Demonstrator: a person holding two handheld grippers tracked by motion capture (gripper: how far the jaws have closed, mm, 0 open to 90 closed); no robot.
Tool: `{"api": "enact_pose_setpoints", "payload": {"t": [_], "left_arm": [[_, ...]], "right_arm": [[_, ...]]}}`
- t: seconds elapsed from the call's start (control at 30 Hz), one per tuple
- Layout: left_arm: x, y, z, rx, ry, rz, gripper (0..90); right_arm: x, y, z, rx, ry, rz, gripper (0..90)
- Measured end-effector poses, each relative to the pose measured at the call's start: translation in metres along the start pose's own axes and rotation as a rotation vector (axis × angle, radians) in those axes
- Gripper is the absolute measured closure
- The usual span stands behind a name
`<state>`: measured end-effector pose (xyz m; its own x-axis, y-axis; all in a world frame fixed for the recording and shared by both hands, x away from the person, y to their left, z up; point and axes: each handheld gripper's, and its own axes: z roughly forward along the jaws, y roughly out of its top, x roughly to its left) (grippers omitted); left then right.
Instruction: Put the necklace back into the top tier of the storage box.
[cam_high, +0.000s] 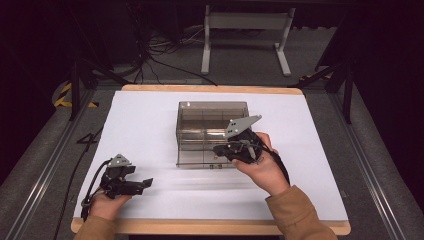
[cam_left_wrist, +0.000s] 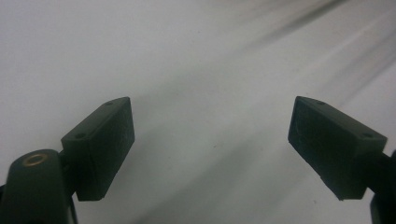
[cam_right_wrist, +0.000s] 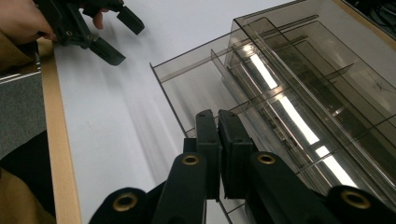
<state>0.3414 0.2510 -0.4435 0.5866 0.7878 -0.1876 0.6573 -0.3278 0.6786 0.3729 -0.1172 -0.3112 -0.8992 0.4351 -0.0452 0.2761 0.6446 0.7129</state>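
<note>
While right hand-held gripper pinches organizer wall, left hand-held gripper gapes over white table.

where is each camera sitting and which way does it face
High view: above the person's side, facing forward and down on the white table and smoked clear box; both hands with left tool and right tool enter below.
Left gripper view: on the left tool, facing bare tabletop; its open jaws show.
Right gripper view: on the right tool, facing along the box; its shut jaws show.
Shared: high and right gripper views both show the box and the left tool.
</note>
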Motion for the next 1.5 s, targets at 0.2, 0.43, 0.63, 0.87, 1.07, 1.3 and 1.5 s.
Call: {"api": "enact_pose_setpoints", "payload": {"t": [0.2,0.43,0.63,0.87,1.07,1.3,1.5], "left_arm": [[0.000,0.000,0.000,0.002,-0.002,0.001,15.1],[0.000,0.000,0.000,0.003,-0.002,0.003,15.0],[0.000,0.000,0.000,0.000,-0.002,0.001,15.0],[0.000,0.000,0.000,0.004,-0.002,0.002,15.1],[0.000,0.000,0.000,0.004,-0.003,0.002,15.0],[0.000,0.000,0.000,0.003,-0.002,0.004,15.1],[0.000,0.000,0.000,0.004,0.001,0.003,15.1]], "right_arm": [[-0.006,0.001,0.008,0.011,-0.018,0.017,87.9],[-0.012,0.000,0.015,0.030,-0.035,0.036,87.9],[-0.016,0.000,0.021,0.050,-0.038,0.037,87.9],[-0.017,-0.002,0.030,0.077,-0.044,0.040,87.9],[-0.018,-0.004,0.034,0.093,-0.048,0.043,87.9],[-0.021,-0.007,0.038,0.108,-0.052,0.046,87.9],[-0.021,-0.009,0.042,0.125,-0.048,0.052,87.9]]}}
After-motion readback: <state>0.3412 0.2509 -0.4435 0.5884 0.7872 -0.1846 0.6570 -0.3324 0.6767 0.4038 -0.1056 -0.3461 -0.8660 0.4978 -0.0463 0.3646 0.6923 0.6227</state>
